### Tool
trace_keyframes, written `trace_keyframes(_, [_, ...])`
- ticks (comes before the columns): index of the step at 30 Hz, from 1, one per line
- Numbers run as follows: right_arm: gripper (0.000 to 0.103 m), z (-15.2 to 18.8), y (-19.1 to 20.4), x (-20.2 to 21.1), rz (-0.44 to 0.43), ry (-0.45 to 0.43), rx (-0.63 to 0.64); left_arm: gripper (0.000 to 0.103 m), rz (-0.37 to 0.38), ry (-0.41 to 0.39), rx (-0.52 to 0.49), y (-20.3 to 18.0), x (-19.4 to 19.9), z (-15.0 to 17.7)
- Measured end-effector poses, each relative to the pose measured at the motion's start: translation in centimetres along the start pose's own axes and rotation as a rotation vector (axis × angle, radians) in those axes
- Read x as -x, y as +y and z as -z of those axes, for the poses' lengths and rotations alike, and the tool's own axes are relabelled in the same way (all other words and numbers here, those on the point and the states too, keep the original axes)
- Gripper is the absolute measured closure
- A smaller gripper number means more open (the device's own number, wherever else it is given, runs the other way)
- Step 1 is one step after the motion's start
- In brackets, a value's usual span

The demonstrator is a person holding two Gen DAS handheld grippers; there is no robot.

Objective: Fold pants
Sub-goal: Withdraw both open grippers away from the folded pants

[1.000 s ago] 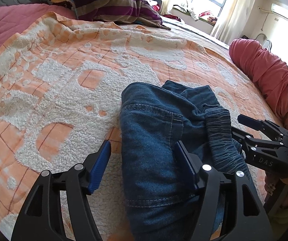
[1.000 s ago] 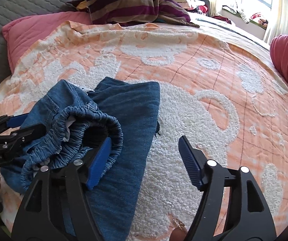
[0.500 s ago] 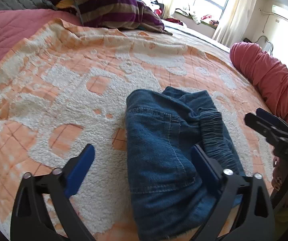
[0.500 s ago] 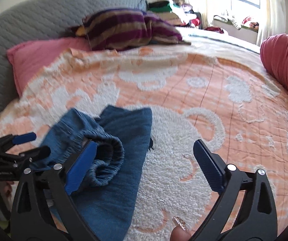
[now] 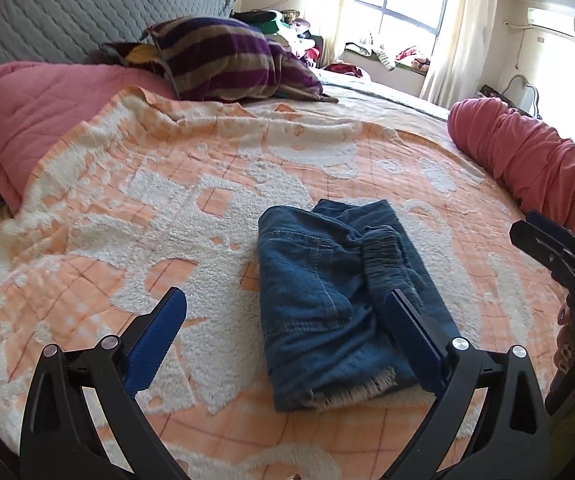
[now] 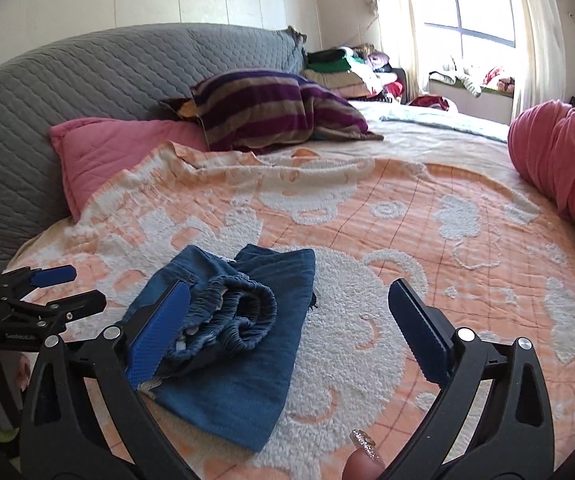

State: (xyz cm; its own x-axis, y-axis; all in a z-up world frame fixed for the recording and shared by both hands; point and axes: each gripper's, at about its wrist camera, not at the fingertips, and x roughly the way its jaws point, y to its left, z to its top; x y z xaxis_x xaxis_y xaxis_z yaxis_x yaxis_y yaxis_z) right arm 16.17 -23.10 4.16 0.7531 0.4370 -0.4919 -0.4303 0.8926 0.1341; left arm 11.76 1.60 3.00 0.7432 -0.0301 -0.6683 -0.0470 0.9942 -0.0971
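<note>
The wide bed under its orange-and-white fleecy patterned blanket (image 5: pixel 159 208) fills the room in front of me, with a purple-and-tan striped pillow (image 5: pixel 223 64) and a pink quilted cushion (image 5: pixel 43 120) up by the grey headboard, and a long red bolster (image 5: pixel 527 164) along the far side. Near the front edge of the blanket lie the dark blue denim pants (image 5: pixel 327 304), folded into a compact oblong.

Both tools have pulled up and back in the last second: a moment ago they hung low over the denim, and now the bundle sits smaller in both views, untouched. The left gripper (image 5: pixel 287 328) has its blue-padded jaws spread wide with nothing between them; the right gripper (image 6: pixel 295 332) is likewise wide apart and empty. To my eye that retreat means the folding is finished, or nearly.

The bundle itself is not crisp. The gathered elastic waistband (image 6: pixel 243 312) bulges on top, curled over rather than tucked, and a frayed pale hem (image 5: pixel 351 392) shows at the near end.
</note>
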Motion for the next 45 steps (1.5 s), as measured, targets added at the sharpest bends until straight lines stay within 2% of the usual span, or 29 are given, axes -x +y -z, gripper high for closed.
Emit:
trace_keyframes(10, [0.009,0.5,0.8,5.1,0.009,-0.057,0.024,0.005,0.025,-0.027,-0.037,-1.1,5.0,2.5])
trace_keyframes(19, [0.009,1.7,2.1,8.3,0.010,-0.079,0.029,0.004,0.046,0.005,-0.029,-1.0,7.7,5.2])
trace_keyframes(24, [0.009,2.8,2.9,9.1,0.008,-0.049,0.028,0.004,0.045,0.024,0.011,-0.3,8.2,6.8])
trace_keyframes(34, [0.009,4.8,3.7,9.5,0.010,0.019,0.033,0.004,0.031,0.064,0.005,0.2,8.0,8.5])
trace_keyframes(45, [0.009,8.4,3.4,7.6,0.007,0.131,-0.017,0.004,0.032,0.081,0.033,0.5,7.7,9.3])
